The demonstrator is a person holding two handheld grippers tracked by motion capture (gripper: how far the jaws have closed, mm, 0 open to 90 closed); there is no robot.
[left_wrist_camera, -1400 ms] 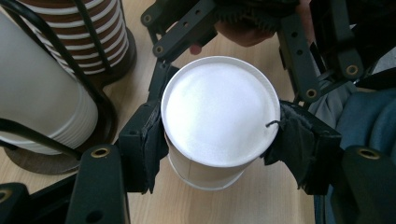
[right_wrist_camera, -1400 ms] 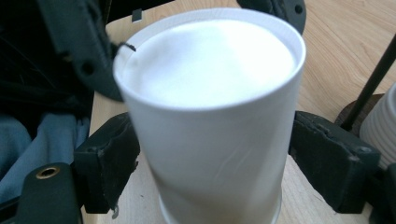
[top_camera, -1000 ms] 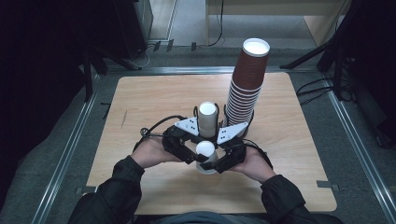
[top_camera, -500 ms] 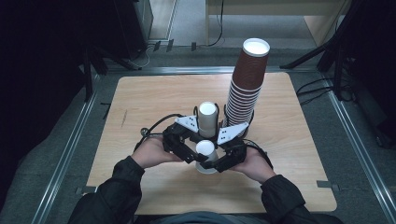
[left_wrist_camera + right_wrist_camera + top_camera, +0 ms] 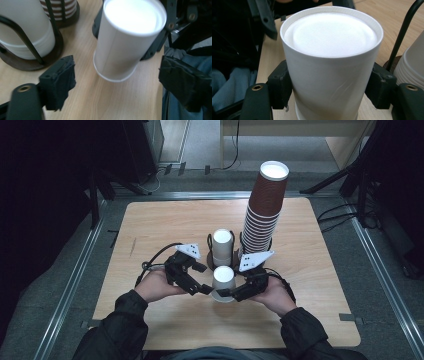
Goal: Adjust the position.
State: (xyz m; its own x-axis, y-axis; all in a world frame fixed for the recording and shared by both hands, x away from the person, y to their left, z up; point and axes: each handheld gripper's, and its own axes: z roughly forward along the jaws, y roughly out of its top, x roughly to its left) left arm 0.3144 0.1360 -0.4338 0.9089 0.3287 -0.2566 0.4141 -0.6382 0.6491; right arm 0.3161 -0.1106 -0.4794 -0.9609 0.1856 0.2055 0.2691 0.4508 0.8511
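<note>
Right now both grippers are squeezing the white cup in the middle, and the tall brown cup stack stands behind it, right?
Not quite. Only the right gripper squeezes the white cup; the right gripper view shows its pads against the cup's sides. In the left gripper view, the left gripper has just been opening, its pads clear of the cup. The tall brown cup stack does stand behind.

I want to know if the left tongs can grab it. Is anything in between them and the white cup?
Nothing visible is. The left tongs have just been opening, and the white cup stands straight ahead of them over bare table. The right tongs already hold that cup from the other side.
</note>
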